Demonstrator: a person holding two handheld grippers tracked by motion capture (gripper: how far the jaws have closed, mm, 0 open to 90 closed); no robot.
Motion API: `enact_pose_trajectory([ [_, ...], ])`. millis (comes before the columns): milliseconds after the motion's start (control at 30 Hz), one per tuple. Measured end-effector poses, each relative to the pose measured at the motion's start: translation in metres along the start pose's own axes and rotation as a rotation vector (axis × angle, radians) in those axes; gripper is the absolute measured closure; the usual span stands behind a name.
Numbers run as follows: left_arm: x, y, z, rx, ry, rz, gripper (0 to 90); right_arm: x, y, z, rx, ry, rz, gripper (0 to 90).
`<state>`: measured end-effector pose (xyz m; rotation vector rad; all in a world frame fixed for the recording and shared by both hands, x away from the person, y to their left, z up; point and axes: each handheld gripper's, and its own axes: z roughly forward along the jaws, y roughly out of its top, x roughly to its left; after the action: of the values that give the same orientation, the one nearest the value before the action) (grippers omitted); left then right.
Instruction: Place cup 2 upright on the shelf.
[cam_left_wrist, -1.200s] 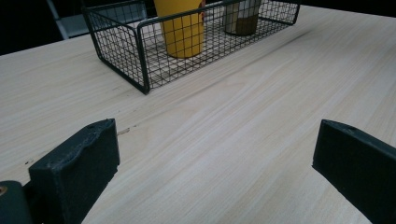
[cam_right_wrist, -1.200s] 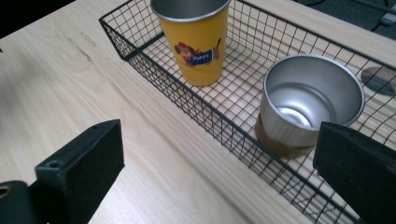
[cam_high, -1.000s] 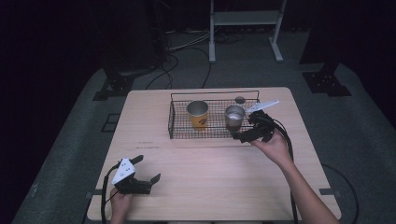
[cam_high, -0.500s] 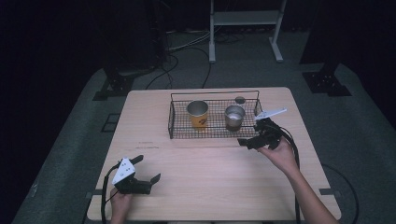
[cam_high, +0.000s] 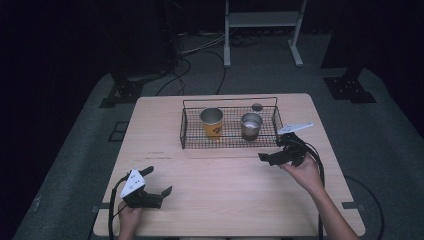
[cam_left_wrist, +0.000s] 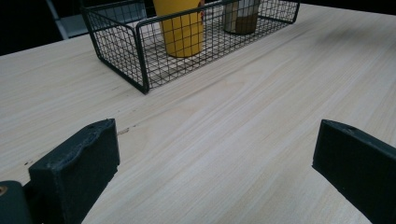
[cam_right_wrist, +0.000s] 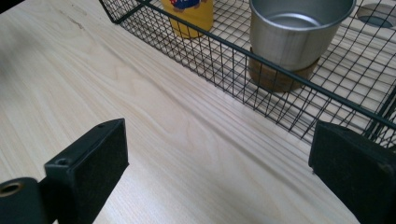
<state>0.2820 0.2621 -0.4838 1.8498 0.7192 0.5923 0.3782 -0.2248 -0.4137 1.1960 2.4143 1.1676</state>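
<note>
Two hand-held grippers at a wooden table (cam_high: 215, 200) bearing a black wire basket (cam_high: 186, 131). The right gripper (cam_high: 272, 158) is hovering just in front of the basket's near right corner with nothing between its pads; its jaws have just been closing a little, yet are standing wide apart over bare wood in the right gripper view. The left gripper (cam_high: 159, 186) is resting near the table's front left corner, well apart from the basket, its jaws likewise spread and empty. The basket is holding two upright cups: a yellow paper cup (cam_high: 211, 122) toward its left half and a silver metal cup (cam_high: 251, 125) with a brownish base band toward its right half, apart from each other; the metal cup is showing an empty interior, while the yellow cup's contents cannot be told. A small round dark thing (cam_high: 257, 107) is lying beyond the basket's far rim. Judged from this arrangement, the placing of the metal cup in the basket appears complete and the right hand is clearing away; the next move likely calls for settling that gripper on the table without snagging the wire rim.
</note>
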Motion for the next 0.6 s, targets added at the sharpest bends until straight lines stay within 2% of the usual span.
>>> enact_pose_trajectory([
  [367, 0.000, 0.000, 0.000, 0.001, 0.000, -0.006, 0.0, 0.002, -0.017, -0.005, 0.018, -0.013, -0.004, 4.0],
  [600, 0.000, 0.000, 0.000, 0.002, 0.000, -0.007, 0.0, 0.002, -0.026, -0.010, 0.009, -0.010, 0.001, 4.0],
])
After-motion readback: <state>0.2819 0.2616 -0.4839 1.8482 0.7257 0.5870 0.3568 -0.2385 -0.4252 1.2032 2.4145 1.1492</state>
